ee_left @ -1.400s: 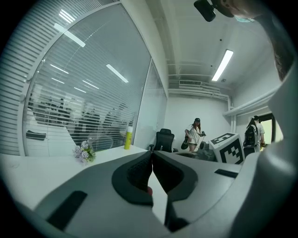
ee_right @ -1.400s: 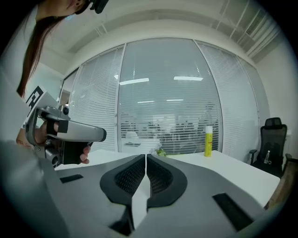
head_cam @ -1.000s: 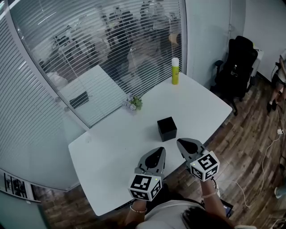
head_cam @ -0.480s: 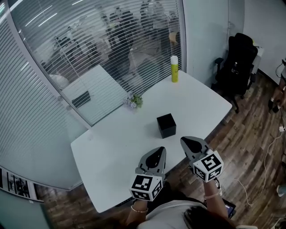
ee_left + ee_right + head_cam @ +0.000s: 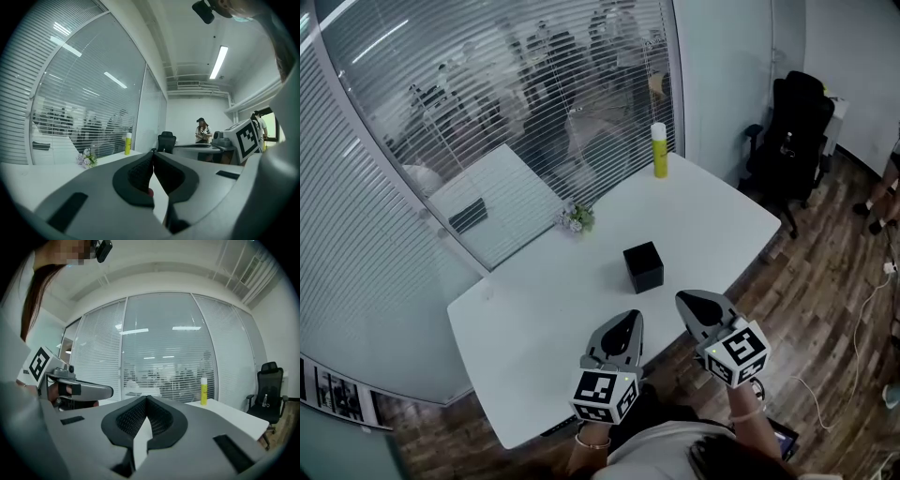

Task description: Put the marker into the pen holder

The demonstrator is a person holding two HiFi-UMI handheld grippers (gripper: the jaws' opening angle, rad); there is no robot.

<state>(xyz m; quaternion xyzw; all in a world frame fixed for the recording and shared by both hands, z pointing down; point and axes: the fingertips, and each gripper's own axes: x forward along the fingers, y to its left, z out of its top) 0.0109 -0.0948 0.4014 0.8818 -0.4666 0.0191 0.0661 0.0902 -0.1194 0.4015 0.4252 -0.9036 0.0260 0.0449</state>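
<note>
Stillness persists: left gripper (image 5: 628, 321) and right gripper (image 5: 685, 302) hover closed, empty, at near table (image 5: 525, 319) edge; far marker (image 5: 659, 150) untouched.

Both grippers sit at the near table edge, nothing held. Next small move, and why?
Probably open the right gripper and start reaching toward the marker. Its jaws are together and empty, and the marker stands upright at the far edge of the table, beyond the pen holder.
</note>
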